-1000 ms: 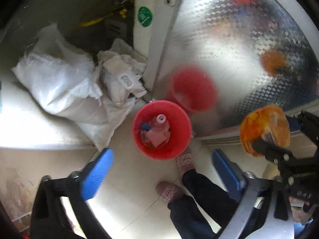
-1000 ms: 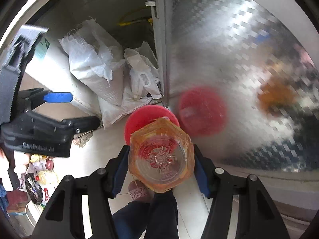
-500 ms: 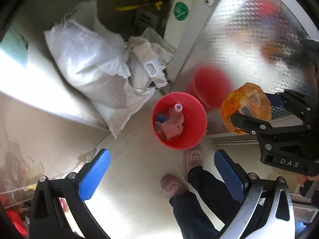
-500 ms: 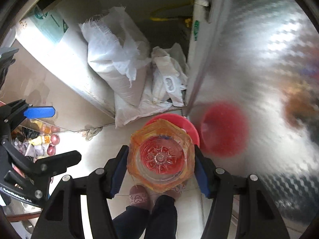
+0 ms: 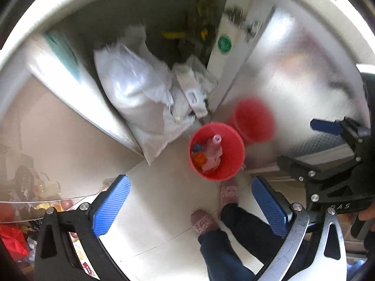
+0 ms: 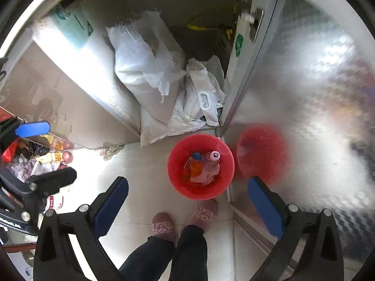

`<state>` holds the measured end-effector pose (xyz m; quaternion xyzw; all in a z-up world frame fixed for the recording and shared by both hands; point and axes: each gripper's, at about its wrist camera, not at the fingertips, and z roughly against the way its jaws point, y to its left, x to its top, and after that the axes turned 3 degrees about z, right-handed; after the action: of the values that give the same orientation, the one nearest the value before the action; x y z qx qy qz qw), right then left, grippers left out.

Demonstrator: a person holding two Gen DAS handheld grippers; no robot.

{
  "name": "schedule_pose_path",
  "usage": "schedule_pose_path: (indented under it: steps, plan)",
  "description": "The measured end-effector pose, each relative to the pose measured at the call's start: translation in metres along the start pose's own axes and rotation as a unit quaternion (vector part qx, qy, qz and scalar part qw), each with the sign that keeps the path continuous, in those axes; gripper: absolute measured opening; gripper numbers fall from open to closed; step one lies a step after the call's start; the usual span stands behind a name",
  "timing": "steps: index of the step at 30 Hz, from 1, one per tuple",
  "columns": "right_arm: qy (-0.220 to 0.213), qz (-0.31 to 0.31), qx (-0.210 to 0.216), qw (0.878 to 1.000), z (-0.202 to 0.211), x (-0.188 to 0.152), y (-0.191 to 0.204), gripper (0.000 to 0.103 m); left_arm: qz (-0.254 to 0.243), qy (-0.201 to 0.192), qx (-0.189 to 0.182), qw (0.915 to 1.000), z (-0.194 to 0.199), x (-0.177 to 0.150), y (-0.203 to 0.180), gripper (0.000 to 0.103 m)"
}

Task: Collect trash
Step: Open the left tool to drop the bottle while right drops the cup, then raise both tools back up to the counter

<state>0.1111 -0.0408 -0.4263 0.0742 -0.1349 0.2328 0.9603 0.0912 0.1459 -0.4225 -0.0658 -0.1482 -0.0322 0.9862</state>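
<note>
The right gripper (image 6: 187,201), its jaws just opened wide, is held empty above the red bucket (image 6: 174,175); the orange bottle (image 6: 195,167) lies inside. The left gripper (image 5: 189,207) is likewise spread empty.

Right hand-held gripper (image 6: 187,202) just sprang wide, empty; left hand-held gripper (image 5: 191,205) open.

Bright daylight glare off the pale floor (image 6: 150,171), motion blur upward, heavy fisheye bending, dark vignetted corners.
</note>
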Motion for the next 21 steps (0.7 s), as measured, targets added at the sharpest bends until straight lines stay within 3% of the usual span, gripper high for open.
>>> schedule_pose_path:
  steps: [6,13,18,21]
  plan:
    - [-0.045,-0.002,-0.005,0.999,0.095,0.013,0.006,0.102,-0.006,-0.034,0.014,0.9993,0.095,0.012,-0.012,0.103]
    - [-0.108,-0.008,-0.037,0.993,0.208,0.029,0.001,0.102,-0.005,-0.090,0.004,0.9959,0.197,0.035,-0.030,0.103]
    - [-0.144,-0.019,-0.058,0.988,0.260,0.030,-0.006,0.102,-0.027,-0.118,0.012,0.9926,0.244,0.053,-0.054,0.103]
    - [-0.157,-0.028,-0.076,0.984,0.281,0.026,-0.012,0.102,-0.044,-0.137,-0.008,0.9895,0.268,0.066,-0.070,0.103]
